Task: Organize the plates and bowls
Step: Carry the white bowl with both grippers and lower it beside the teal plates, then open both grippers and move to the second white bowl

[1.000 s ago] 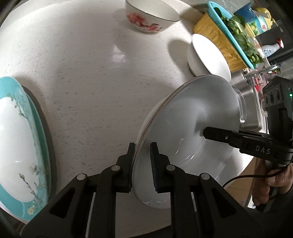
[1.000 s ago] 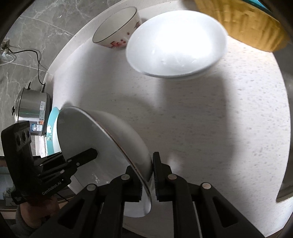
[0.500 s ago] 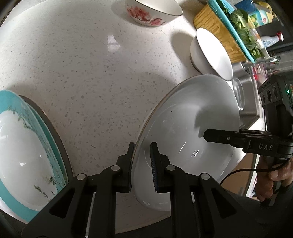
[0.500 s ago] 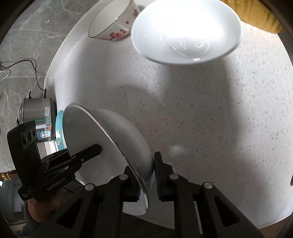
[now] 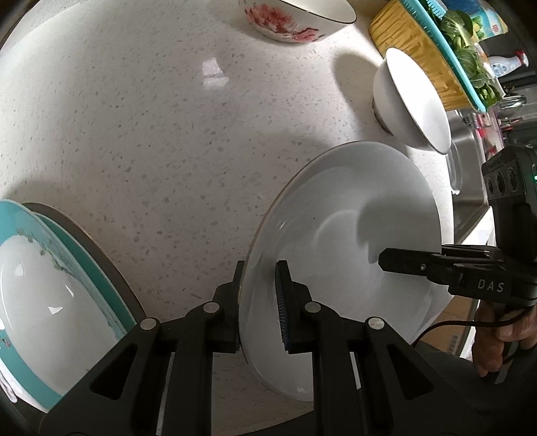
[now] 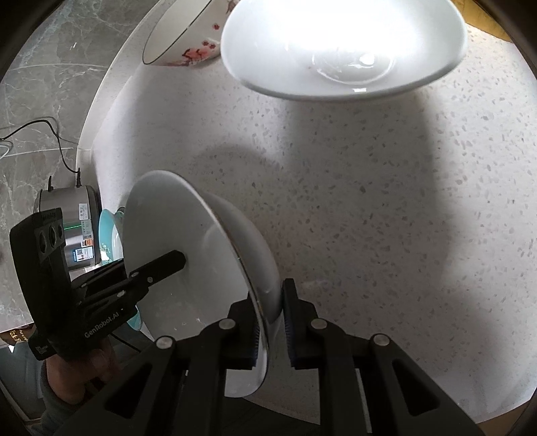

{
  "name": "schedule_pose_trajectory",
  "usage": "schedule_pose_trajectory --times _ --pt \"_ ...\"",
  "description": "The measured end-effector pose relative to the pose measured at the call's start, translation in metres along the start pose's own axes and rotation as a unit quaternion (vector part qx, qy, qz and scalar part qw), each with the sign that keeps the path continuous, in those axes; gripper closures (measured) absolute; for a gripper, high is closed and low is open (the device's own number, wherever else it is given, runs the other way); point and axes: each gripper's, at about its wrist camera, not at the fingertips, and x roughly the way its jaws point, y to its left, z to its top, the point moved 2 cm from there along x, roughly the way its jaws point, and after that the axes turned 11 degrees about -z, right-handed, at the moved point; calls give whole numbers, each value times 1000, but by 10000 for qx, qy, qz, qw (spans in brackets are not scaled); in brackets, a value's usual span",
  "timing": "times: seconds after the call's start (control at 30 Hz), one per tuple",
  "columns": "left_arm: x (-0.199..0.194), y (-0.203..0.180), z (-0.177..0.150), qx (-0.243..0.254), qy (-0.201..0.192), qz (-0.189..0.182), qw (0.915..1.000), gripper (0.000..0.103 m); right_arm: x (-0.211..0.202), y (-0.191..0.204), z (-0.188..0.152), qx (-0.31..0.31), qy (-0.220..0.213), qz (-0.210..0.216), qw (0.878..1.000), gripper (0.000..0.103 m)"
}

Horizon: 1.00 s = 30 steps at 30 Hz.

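A white deep plate [image 5: 339, 228] with a thin gold rim hangs tilted on edge above the speckled counter, held from two sides. My left gripper [image 5: 258, 295] is shut on its near rim. My right gripper [image 6: 270, 318] is shut on the opposite rim, and in the left wrist view it reaches in from the right [image 5: 386, 260]. The left gripper [image 6: 176, 260] shows across the plate [image 6: 167, 228] in the right wrist view. A teal-rimmed floral plate [image 5: 50, 285] lies on a dark plate at the left. A white bowl [image 6: 335, 50] and a pink-flowered bowl [image 5: 295, 20] stand farther back.
A yellow and teal basket [image 5: 419, 43] of greens stands at the back right, with a steel sink [image 5: 470, 174] beyond the counter edge. A steel rice cooker [image 6: 70, 228] with a cord sits behind the teal plate [image 6: 107, 231]. A hand [image 5: 493, 342] grips the right tool.
The held plate and both grippers have drifted toward the teal plate, which now fills more of the left wrist view. The white bowl looms larger in the right wrist view.
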Motion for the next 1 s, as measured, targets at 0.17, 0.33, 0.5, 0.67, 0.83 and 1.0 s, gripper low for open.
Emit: schedule_pose_trajectory --times 0.17,0.33,0.5,0.67,0.83,1.0 --pt "7 3 1 -16 -9 17 10000 89 3 -1 -2 -18 -50 -39 10000 88" --pt "13 -2 0 2 -134 59 9999 89 3 -2 -3 -86 -240 -122 9996 88" --pt "9 0 -4 -48 -328 148 9993 86 2 3 -8 -222 -432 -208 9986 88" --pt "-10 -3 -10 -42 -571 155 9982 20 -6 1 -14 -228 -611 -86 9978 79" --pt "-33 -7 -13 -142 -630 21 9979 16 -27 -12 -16 -119 -946 -21 9954 53" --pt "-74 -45 11 295 -973 -183 9947 16 -63 -43 -13 182 -1442 -83 9893 48"
